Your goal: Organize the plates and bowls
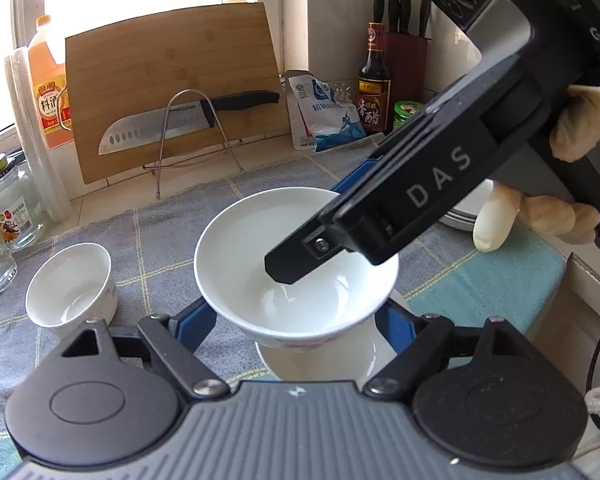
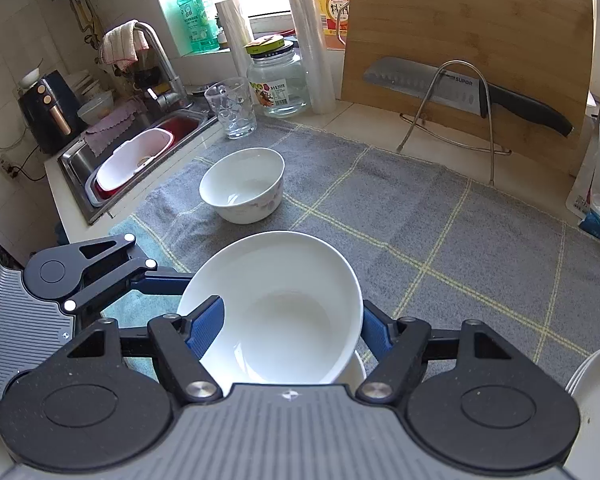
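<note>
Wide white bowl (image 2: 276, 308) sits low at 6 o'clock in the right wrist view, mouth turned up and tipped slightly toward the camera. It is round, so no long axis to note. Glazed ceramic, smooth, with a glossy sheen in the well. A faint printed pattern shows on the outer wall near the foot in the left wrist view.

Right gripper (image 2: 290, 330) pinches this bowl by its rim: one blue ribbed finger pad (image 2: 206, 326) lies inside the wall at 8 o'clock, the other outside at 4 o'clock. From the left wrist view, the black finger dips into the bowl (image 1: 296, 260) from 2 o'clock, a gloved hand (image 1: 540, 184) around the handle.

Left gripper (image 1: 296, 328) has its blue pads set either side of the bowl's lower wall; whether they press it, cannot tell. Beneath the bowl a second white dish (image 1: 320, 360) shows, touching or just apart, unclear.

Small deep bowl (image 2: 242, 184), white with pale floral print, stands upright at 12 o'clock, well apart, on the grey checked cloth (image 2: 440, 240), a woven mat with thin yellow lines. Stacked plates (image 2: 596, 396) at 4 o'clock. Bamboo cutting board (image 2: 468, 44) leans at 1 o'clock, a steel knife (image 2: 460, 92) in a wire rack before it.
</note>
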Available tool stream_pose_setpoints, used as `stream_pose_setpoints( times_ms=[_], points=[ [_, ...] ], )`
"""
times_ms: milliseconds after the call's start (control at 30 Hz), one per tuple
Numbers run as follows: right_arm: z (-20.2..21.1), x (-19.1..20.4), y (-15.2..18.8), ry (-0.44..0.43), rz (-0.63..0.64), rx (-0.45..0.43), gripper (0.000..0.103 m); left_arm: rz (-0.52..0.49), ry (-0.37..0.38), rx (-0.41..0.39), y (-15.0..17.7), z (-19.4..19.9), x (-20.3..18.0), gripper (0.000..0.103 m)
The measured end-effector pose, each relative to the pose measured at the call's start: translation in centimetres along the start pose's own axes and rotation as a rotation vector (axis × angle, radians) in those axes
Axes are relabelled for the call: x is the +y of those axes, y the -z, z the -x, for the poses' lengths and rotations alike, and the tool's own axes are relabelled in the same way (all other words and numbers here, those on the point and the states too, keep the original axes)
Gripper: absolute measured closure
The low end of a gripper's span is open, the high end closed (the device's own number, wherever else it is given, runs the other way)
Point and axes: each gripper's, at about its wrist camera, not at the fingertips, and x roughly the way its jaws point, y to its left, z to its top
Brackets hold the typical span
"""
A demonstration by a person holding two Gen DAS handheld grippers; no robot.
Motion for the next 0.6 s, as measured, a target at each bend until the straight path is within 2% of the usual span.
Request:
stream_pose_setpoints(
  times_ms=[600],
  points=[
    [-0.2, 0.1, 2.6, 0.014, -0.054, 0.041, 0.025, -0.013, 0.058, 0.056, 0.8, -0.1, -0.7, 0.017]
  ],
)
